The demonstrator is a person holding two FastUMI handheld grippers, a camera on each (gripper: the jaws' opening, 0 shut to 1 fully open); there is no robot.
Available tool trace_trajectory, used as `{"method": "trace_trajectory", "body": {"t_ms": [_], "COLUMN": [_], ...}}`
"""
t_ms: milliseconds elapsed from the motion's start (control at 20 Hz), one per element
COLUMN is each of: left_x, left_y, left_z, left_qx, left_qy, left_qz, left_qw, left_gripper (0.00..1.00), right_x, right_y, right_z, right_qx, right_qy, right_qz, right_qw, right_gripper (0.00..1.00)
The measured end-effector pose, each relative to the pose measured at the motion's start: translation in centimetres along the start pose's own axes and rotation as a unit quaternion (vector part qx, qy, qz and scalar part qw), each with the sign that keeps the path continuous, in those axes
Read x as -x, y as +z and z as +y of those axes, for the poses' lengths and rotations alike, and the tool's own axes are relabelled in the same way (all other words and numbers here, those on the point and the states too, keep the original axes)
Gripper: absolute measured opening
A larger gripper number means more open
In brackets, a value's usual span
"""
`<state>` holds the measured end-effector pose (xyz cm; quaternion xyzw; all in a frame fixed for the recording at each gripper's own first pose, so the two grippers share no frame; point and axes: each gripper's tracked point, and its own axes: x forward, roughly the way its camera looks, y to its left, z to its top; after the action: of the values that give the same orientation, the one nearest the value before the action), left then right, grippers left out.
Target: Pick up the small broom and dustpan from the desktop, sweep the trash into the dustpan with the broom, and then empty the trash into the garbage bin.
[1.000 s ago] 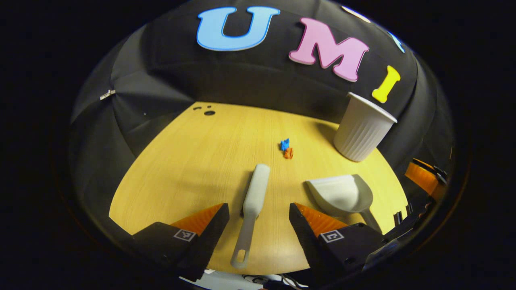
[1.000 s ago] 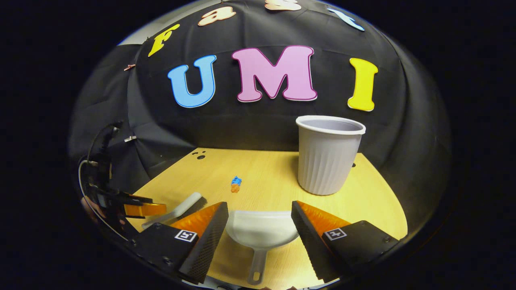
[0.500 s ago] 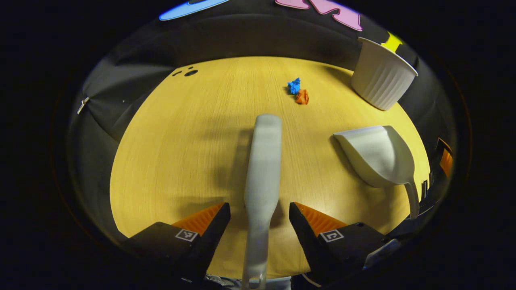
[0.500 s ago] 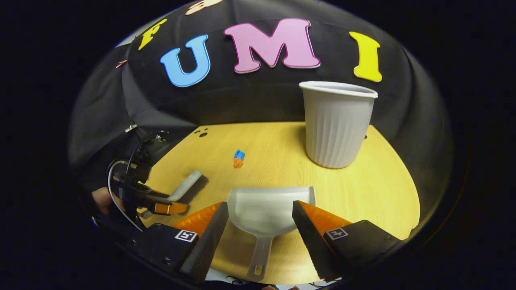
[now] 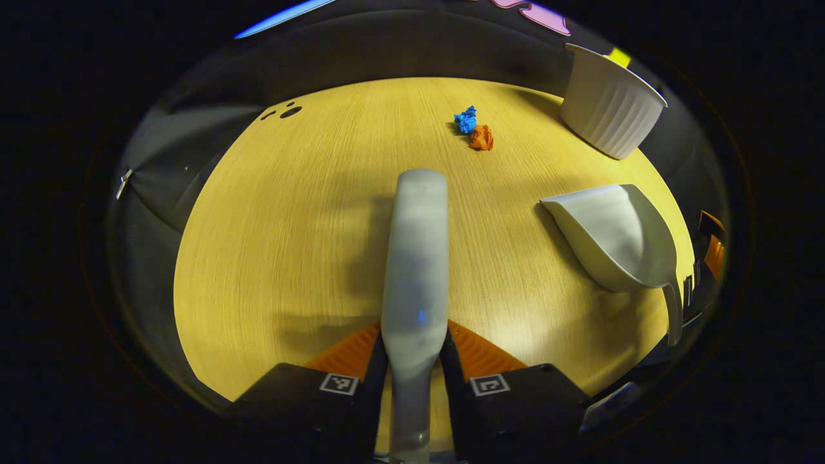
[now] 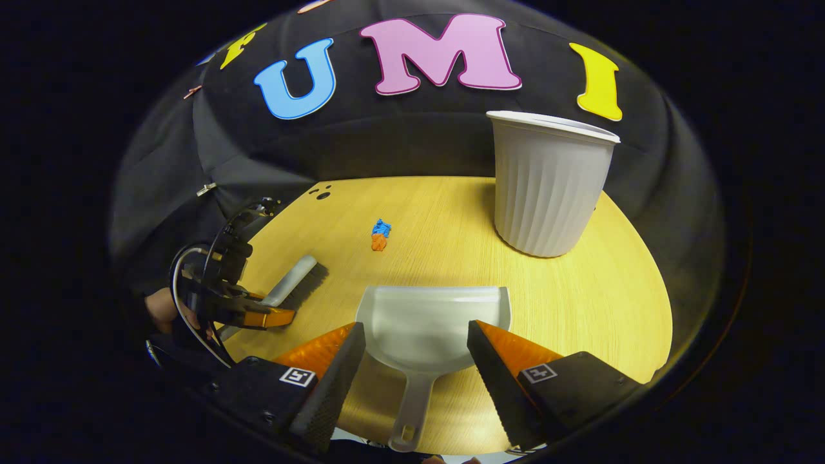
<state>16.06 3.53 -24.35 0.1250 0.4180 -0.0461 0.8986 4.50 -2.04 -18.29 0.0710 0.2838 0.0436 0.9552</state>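
Left gripper (image 5: 412, 361) has both fingers pressed against the small broom's (image 5: 417, 258) handle, and the broom lies lengthwise on the wooden desktop (image 5: 290, 225), head pointing away. Right gripper (image 6: 416, 361) hangs with its jaws spread wide on either side of the dustpan (image 6: 433, 325) — touching nothing. Farther out lie two crumpled scraps, one blue (image 5: 465, 120) and one orange (image 5: 481, 137), side by side, and the white ribbed garbage bin (image 6: 546, 183) stands upright near the back edge.

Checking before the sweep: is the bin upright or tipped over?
Upright. The bin stands on its base on the table, open rim up; its inside is hidden.
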Motion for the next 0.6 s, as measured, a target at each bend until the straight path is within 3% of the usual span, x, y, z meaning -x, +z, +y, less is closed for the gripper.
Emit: {"method": "trace_trajectory", "body": {"t_ms": [150, 600], "left_x": [0.0, 2.8], "left_y": [-0.1, -1.1], "left_z": [-0.3, 0.1], "left_qx": [0.020, 0.098], "left_qy": [0.017, -0.004], "left_qz": [-0.022, -0.084], "left_qw": [0.999, 0.992], "left_gripper": [0.34, 0.26], "right_x": [0.5, 2.8], "right_y": [-0.6, -3.0], "right_z": [-0.2, -0.2], "right_qx": [-0.010, -0.030], "right_qy": [-0.010, -0.026], "right_qz": [0.005, 0.036], "right_qw": [1.000, 0.999], "right_gripper": [0.99, 0.99]}}
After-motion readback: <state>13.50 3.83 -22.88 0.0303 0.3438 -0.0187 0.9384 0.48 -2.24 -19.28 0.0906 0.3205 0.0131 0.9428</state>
